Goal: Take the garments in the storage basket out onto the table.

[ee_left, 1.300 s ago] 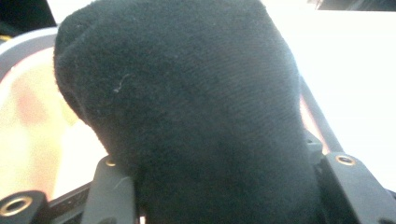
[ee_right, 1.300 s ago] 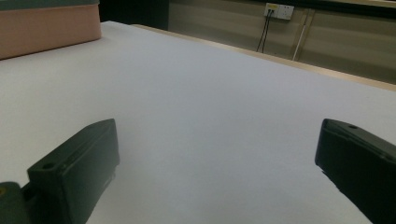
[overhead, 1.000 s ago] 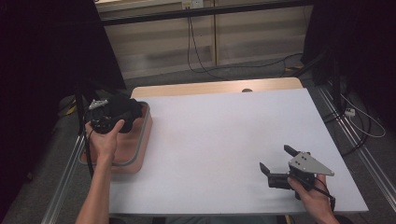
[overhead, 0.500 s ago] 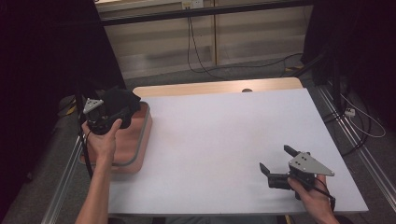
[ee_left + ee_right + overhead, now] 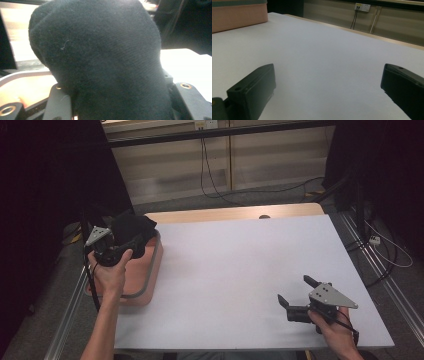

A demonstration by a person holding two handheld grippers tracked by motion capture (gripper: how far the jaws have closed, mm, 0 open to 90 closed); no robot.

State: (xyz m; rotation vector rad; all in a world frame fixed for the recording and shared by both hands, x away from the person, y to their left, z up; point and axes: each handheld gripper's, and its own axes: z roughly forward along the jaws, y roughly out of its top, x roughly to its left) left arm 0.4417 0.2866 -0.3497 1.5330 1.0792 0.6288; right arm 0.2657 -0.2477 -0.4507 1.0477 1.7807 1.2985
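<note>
Since the earlier frame, the left hand-held gripper point(image 5: 131, 236) had shifted toward the counter's left edge and lifted a little, carrying the black cloth point(image 5: 131, 227) with it, while the right hand-held gripper point(image 5: 296, 294) had kept its place near the front right corner.

In the high view, the cloth bunched dark over the far end of the pink tray point(image 5: 150, 275), which sat along the left edge of the counter point(image 5: 240, 270). The left hand point(image 5: 111, 272) gripped the tool from below, its grey three-cornered plate point(image 5: 96, 235) tilted toward the left. From that height the cloth and the black jaws merged, so the grip itself was hard to read there.

The left gripper view settled it: the black cloth point(image 5: 100, 60) rose as a thick knitted bundle between the two jaws, pressed in from both sides, so the left hand-held gripper was clamped on the cloth at about half its spread. Below the bundle at left, the tray point(image 5: 22, 87) showed its pale rim and pink floor, the cloth hanging above it.

The right gripper view gave what the overhead camera could only hint at: the jaws stood wide apart with nothing between them, low over the pale counter point(image 5: 324, 55). The tray's pink wall point(image 5: 239, 17) showed well apart at upper left.
</note>
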